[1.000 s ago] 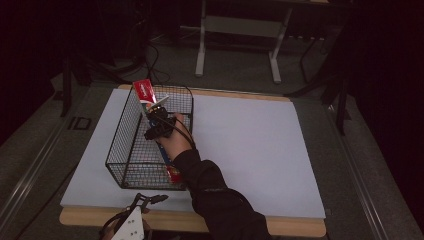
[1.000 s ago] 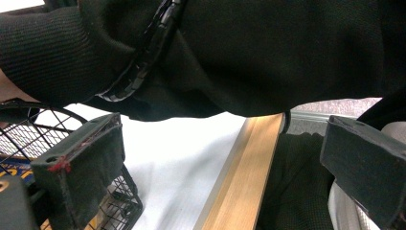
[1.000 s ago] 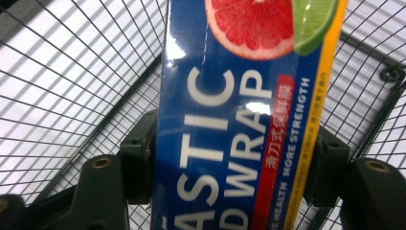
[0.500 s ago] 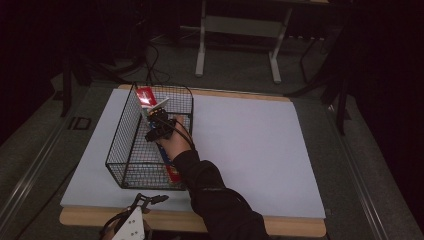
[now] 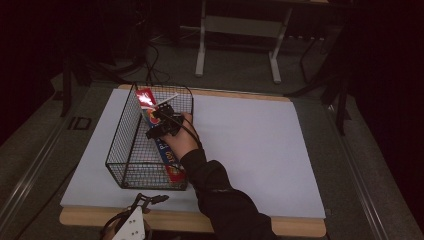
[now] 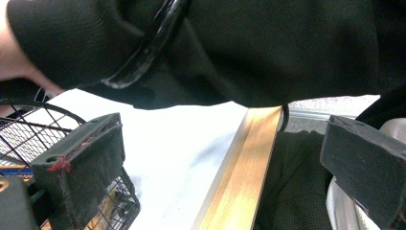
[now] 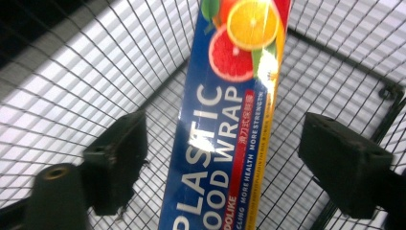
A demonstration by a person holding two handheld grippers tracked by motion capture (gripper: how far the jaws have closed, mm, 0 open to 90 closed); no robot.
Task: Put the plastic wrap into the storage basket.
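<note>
Dim floor and dark stands ring a white-topped table (image 5: 250,150) with a wooden front edge; on its left part sits a black wire basket (image 5: 131,160), and inside it the plastic wrap box (image 5: 165,152), blue with red ends and citrus fruit printed on it, lies slanted along the basket's right wall, its far end propped toward eleven o'clock against the back rim, its near end down at five o'clock by the front corner; the right gripper (image 5: 159,120) sits over the box's upper half, and in the right gripper view its jaws have just been opening and now stand released either side of the box (image 7: 225,120), pads clear of the cardboard; the left gripper (image 5: 131,227) waits at six o'clock off the table's front edge, jaws spread on nothing, the dark sleeve (image 6: 239,48) crossing above them; the step looks like the drop-off, box delivered and let go; next the right hand should lift straight out toward the open table at three o'clock without snagging the wire.
</note>
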